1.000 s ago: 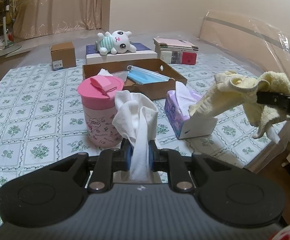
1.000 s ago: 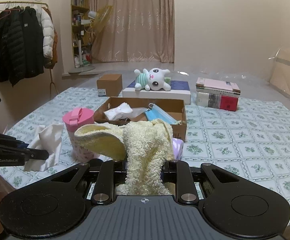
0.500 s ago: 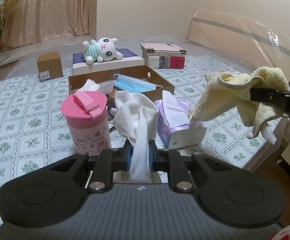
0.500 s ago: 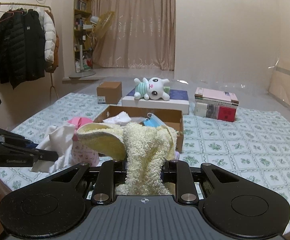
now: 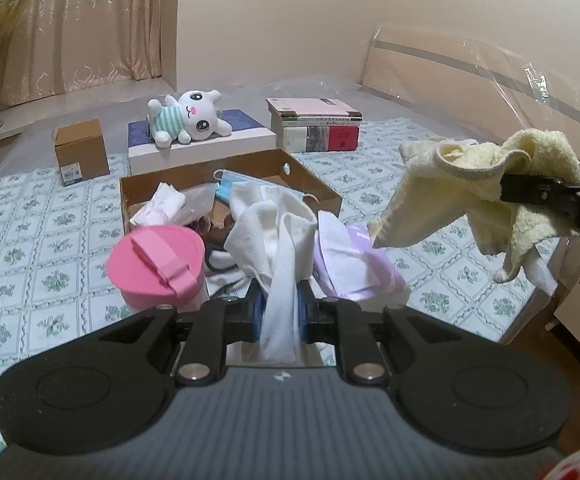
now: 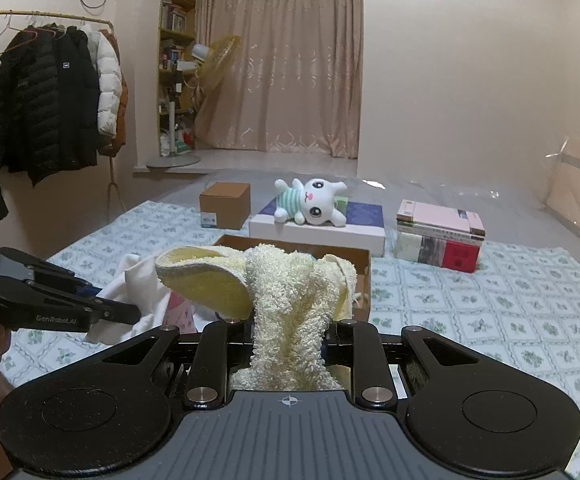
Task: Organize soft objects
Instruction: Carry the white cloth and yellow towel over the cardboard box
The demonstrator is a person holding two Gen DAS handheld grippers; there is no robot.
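Cloth [image 5: 278, 240], white, hangs pinched in the left hand-held gripper [image 5: 280, 312] above the box [image 5: 309, 184]; the right hand-held gripper [image 6: 288, 336] clamps a yellow towel [image 6: 290, 300] beside it. Best to lower each over the box before releasing, so nothing drapes its rim.

Pink cup [image 5: 155, 266] before cardboard box [image 5: 309, 182]

Your left gripper [image 5: 280, 312], black with blue pads, pinches a white cloth [image 5: 278, 232]; your right gripper [image 6: 288, 334], also black, pinches a pale yellow towel [image 6: 286, 292]. Below lie a white sheet [image 5: 34, 216] checked with green flowers, a pink-lidded cup [image 5: 156, 262], a lilac tissue pack [image 5: 353, 264], a brown box [image 5: 309, 178] with a blue mask [image 5: 242, 184], and a white plush [image 5: 188, 116] in green stripes.
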